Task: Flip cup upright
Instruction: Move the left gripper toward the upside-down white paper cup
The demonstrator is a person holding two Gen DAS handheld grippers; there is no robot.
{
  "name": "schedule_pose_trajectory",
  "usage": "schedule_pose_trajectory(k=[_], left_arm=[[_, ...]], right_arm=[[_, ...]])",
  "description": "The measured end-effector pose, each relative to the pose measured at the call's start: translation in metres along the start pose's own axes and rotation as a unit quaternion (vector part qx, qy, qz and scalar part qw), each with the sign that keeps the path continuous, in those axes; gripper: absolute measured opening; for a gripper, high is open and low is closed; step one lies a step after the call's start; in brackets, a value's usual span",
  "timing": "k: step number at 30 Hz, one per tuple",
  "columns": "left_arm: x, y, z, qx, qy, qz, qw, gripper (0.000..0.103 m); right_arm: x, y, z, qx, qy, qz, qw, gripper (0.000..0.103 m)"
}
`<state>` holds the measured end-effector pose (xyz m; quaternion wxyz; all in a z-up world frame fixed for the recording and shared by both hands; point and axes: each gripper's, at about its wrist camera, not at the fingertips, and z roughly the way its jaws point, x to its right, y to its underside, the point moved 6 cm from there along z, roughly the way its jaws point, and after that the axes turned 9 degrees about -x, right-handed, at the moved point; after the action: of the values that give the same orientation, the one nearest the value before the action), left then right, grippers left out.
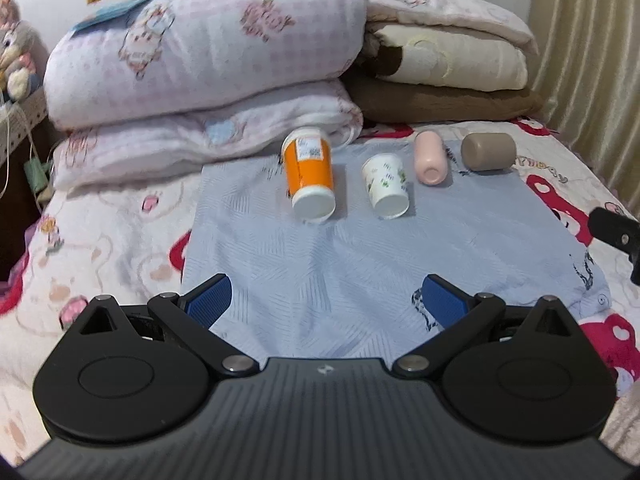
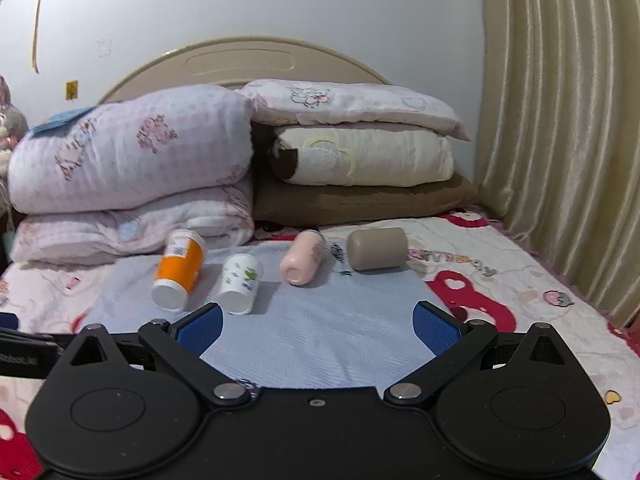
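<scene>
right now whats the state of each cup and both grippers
orange cup: on its side, base toward the cameras
white cup: on its side, base toward the cameras
pink cup: on its side
brown cup: on its side, lying crosswise
left gripper: open, holds nothing
right gripper: open, holds nothing
blue cloth: spread on the bed, cups on it

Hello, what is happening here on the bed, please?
Four cups lie on their sides in a row on a blue cloth: an orange cup, a white printed cup, a pink cup and a brown cup. The left tool and the right tool are both open, short of the cups. Nothing is upright yet.
</scene>
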<state>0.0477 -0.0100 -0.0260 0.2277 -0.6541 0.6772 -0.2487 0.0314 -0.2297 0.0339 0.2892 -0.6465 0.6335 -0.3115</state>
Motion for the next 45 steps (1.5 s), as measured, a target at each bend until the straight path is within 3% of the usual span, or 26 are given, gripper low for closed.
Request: schedule_pose_trajectory(k=[8, 15, 21, 24, 29, 36, 40, 45], left_arm=[[0.003, -0.06, -0.001, 0.027, 0.015, 0.032, 0.999, 0.103], [0.0, -0.105, 0.049, 0.009, 0.032, 0.019, 0.9993, 0.103], [0.004, -0.126, 0.102, -0.03, 0.081, -0.011, 0.9962, 0.101], [0.009, -0.133, 0.124, -0.036, 0.087, -0.012, 0.9955, 0.101], [0.012, -0.132, 0.154, -0.04, 0.098, -0.019, 0.9942, 0.101], [0.017, -0.126, 0.195, -0.04, 0.13, -0.01, 0.9907, 0.097], [0.022, -0.131, 0.21, -0.036, 0.149, -0.011, 0.9881, 0.088], [0.029, -0.134, 0.218, -0.03, 0.173, -0.009, 0.9845, 0.085]], right_arm=[[-0.01, -0.05, 0.012, -0.012, -0.099, -0.016, 0.995, 0.102], [-0.037, -0.07, 0.06, -0.044, -0.139, -0.071, 0.987, 0.097], [-0.055, -0.065, 0.099, -0.078, -0.18, -0.12, 0.973, 0.097], [-0.068, -0.061, 0.125, -0.092, -0.181, -0.139, 0.969, 0.097], [-0.079, -0.052, 0.168, -0.077, -0.182, -0.158, 0.968, 0.096], [-0.083, -0.029, 0.237, -0.115, -0.197, -0.115, 0.967, 0.09], [-0.08, -0.029, 0.265, -0.108, -0.187, -0.092, 0.972, 0.09], [-0.082, -0.025, 0.291, -0.11, -0.184, -0.084, 0.973, 0.09]])
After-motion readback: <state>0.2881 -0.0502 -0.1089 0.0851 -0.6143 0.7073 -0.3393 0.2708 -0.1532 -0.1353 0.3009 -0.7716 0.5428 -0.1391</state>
